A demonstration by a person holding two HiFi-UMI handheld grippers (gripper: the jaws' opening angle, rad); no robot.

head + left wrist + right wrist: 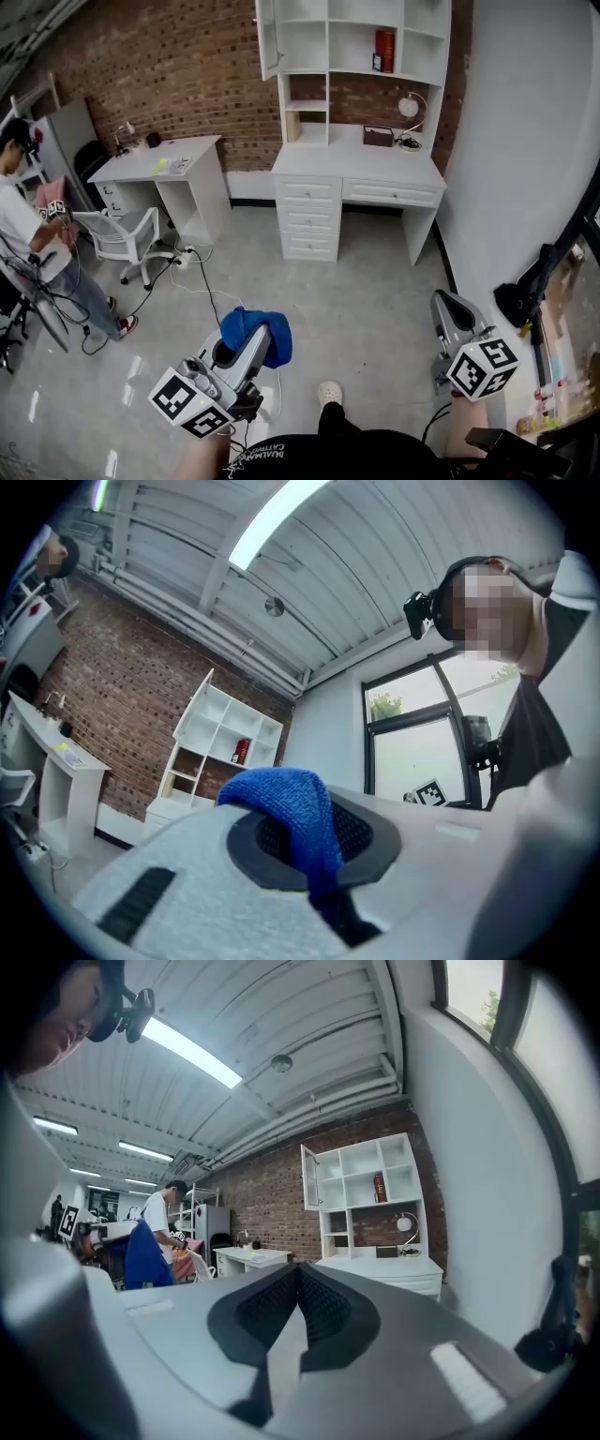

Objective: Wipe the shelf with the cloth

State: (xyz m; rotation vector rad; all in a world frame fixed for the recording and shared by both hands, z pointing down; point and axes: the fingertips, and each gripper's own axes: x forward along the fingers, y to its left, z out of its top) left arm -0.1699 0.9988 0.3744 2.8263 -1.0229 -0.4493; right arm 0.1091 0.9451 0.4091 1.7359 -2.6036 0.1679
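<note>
A blue cloth hangs from my left gripper, which is shut on it low in the head view; in the left gripper view the cloth folds over the closed jaws. My right gripper is shut with nothing in it, at the lower right; the right gripper view shows its jaws pressed together. The white shelf unit stands on a white desk against the brick wall, far ahead of both grippers. It appears again as the shelf in the right gripper view and the shelf in the left.
A red object and a dark frame sit in one shelf cubby; a lamp and a small box stand on the desk. A second white desk, a chair and floor cables lie left. A person stands far left.
</note>
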